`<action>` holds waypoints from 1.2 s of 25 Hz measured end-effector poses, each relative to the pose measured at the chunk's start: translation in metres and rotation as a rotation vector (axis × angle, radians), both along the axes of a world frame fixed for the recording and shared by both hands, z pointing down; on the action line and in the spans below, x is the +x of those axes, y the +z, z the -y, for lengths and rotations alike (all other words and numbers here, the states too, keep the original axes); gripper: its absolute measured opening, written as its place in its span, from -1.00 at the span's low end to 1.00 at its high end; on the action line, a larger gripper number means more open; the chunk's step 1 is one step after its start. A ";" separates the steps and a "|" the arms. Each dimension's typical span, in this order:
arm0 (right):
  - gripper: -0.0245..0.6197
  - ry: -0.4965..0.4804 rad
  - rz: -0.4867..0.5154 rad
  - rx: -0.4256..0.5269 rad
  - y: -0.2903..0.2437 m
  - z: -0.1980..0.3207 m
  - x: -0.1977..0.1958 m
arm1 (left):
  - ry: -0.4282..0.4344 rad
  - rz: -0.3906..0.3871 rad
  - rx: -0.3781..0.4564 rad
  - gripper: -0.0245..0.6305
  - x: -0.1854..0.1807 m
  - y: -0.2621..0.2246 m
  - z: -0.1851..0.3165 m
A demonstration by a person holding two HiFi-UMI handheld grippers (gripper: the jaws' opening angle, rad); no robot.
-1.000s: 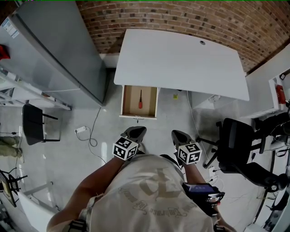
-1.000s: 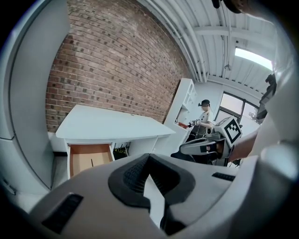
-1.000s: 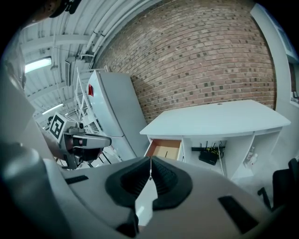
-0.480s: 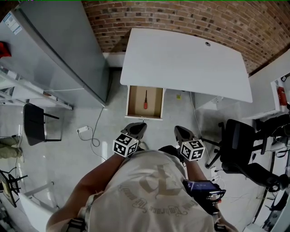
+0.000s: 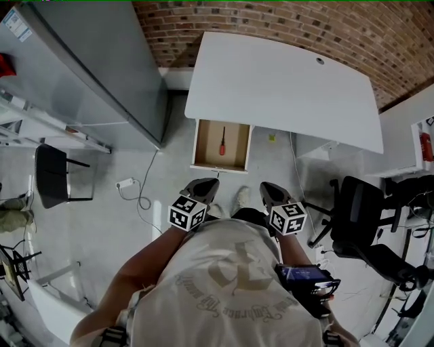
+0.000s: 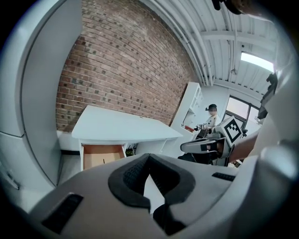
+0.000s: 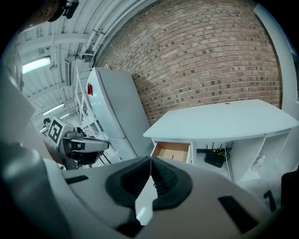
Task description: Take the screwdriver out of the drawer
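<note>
Currently both tongs are empty and well short of the drawer.

Head view:
- White surface (image 5: 285,81) stands against the brick wall (image 5: 271,17).
- Drawer (image 5: 201,146) is pulled out from under the surface's near edge, close to its left corner, with the wooden bottom exposed.
- Screwdriver (image 5: 222,140) lies flat on the drawer bottom, roughly midway between the side walls. Its dark shaft points toward the surface and its red handle toward the drawer's front edge. Nothing is touching it.
- Left tongs (image 5: 207,185) and right tongs (image 5: 266,188) are held side by side over the floor, apart from each other, both aimed toward the drawer. Left marker cube (image 5: 186,213) and right marker cube (image 5: 287,218) face up.
- Grey cabinet (image 5: 88,68) stands left of the surface. Black office chair (image 5: 359,217) is on the floor off the surface's right end.

Left gripper view: left tongs (image 6: 148,157) are pressed together with nothing between the pads. The open drawer (image 6: 100,156) shows beyond the tips, apart from them.

Right gripper view: right tongs (image 7: 150,158) are likewise pressed together and grip nothing. The drawer (image 7: 172,151) lies ahead, under the surface's left corner.
</note>
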State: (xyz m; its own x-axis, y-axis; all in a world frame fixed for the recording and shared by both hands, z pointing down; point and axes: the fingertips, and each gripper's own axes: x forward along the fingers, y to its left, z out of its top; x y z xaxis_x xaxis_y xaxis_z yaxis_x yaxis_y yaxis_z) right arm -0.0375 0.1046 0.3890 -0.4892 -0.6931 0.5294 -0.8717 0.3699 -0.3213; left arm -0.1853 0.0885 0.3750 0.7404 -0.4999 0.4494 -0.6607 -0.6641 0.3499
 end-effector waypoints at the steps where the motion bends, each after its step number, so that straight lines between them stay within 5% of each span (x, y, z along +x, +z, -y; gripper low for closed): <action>1: -0.85 -0.006 -0.001 -0.004 0.002 0.002 -0.001 | -0.007 0.002 -0.005 -0.86 -0.002 0.002 0.001; 30: -0.85 -0.186 0.035 -0.066 0.031 0.148 0.031 | -0.107 0.059 -0.081 -0.86 0.049 0.025 0.122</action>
State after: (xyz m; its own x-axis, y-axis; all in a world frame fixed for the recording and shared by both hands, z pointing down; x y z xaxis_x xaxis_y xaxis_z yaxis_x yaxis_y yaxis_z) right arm -0.0068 -0.0434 0.4197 -0.6245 -0.5536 0.5510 -0.7783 0.5002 -0.3796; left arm -0.1359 -0.0332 0.4002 0.6560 -0.5349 0.5325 -0.7472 -0.5599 0.3580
